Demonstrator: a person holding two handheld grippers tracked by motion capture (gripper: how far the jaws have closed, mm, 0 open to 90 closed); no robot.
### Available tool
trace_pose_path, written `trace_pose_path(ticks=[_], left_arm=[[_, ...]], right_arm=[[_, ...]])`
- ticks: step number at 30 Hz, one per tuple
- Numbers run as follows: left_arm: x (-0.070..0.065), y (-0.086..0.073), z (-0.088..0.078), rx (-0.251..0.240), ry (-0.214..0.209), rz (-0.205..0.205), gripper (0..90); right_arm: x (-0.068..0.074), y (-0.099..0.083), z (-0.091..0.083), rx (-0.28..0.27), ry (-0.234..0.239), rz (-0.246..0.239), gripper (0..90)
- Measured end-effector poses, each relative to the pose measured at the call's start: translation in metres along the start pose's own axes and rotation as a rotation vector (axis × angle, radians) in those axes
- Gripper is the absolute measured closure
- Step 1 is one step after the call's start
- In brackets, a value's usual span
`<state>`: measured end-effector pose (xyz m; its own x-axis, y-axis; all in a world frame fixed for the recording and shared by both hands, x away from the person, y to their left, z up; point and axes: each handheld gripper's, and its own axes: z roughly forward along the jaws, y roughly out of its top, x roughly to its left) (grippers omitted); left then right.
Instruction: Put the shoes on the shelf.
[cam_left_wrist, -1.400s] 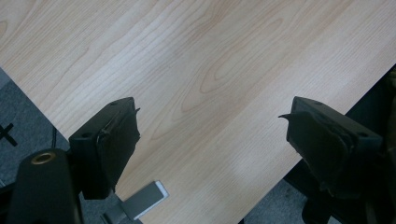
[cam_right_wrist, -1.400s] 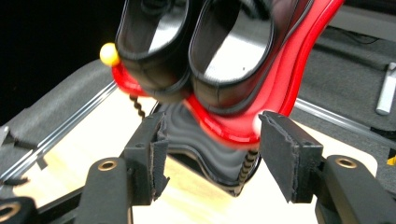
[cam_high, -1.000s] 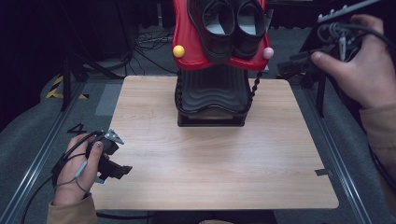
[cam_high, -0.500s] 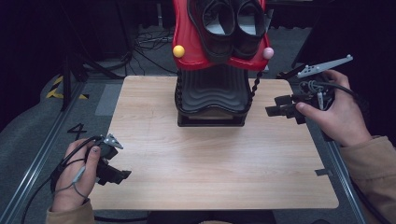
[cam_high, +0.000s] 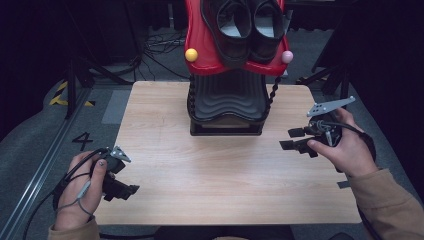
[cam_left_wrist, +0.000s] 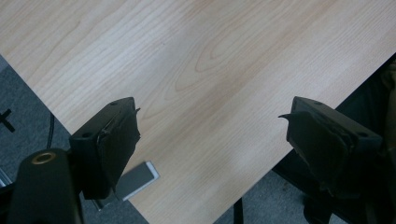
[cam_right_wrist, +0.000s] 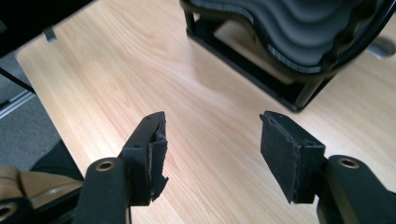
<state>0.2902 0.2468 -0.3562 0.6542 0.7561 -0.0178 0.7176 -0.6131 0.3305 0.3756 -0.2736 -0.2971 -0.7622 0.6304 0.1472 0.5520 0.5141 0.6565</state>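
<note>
The right gripper now sits lower and nearer the person than half a second ago, over the right part of the wooden table instead of beyond its right edge, and its jaws point left toward the black ribbed stand. The left gripper has hardly moved; it lies at the table's near left corner, the left hand wrapped round it.

Both grippers stand spread with nothing between the jaws: the left gripper view shows bare wood grain in the gap, and the right gripper view shows bare wood with the stand ahead and to the right of the jaws, near but apart.

Above the stand, well ahead of both grippers, a red holder carries a pair of black shoes, with a yellow ball at its left edge and a pink ball at its right.

The table is pale, light-grained wood. Around it lies grey carpet marked with a black "4" left of the left gripper, and dark cables beyond the table.
</note>
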Motion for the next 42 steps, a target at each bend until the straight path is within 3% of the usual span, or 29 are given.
trace_pose_path(ticks=[6, 12, 17, 42], left_arm=[[-0.002, 0.001, 0.001, 0.014, 0.003, 0.012, 17.5], [-0.002, 0.004, 0.004, 0.017, -0.004, 0.014, 17.5], [-0.001, 0.005, 0.006, 0.022, -0.009, 0.015, 17.5], [0.000, 0.007, 0.009, 0.029, -0.010, 0.024, 17.5]], right_arm=[[-0.003, -0.027, 0.023, 0.025, -0.045, 0.005, 42.0], [-0.007, -0.052, 0.048, 0.046, -0.030, 0.032, 42.0], [-0.008, -0.062, 0.054, 0.036, -0.015, 0.040, 41.7], [-0.016, -0.077, 0.077, 0.118, -0.018, 0.055, 38.6]])
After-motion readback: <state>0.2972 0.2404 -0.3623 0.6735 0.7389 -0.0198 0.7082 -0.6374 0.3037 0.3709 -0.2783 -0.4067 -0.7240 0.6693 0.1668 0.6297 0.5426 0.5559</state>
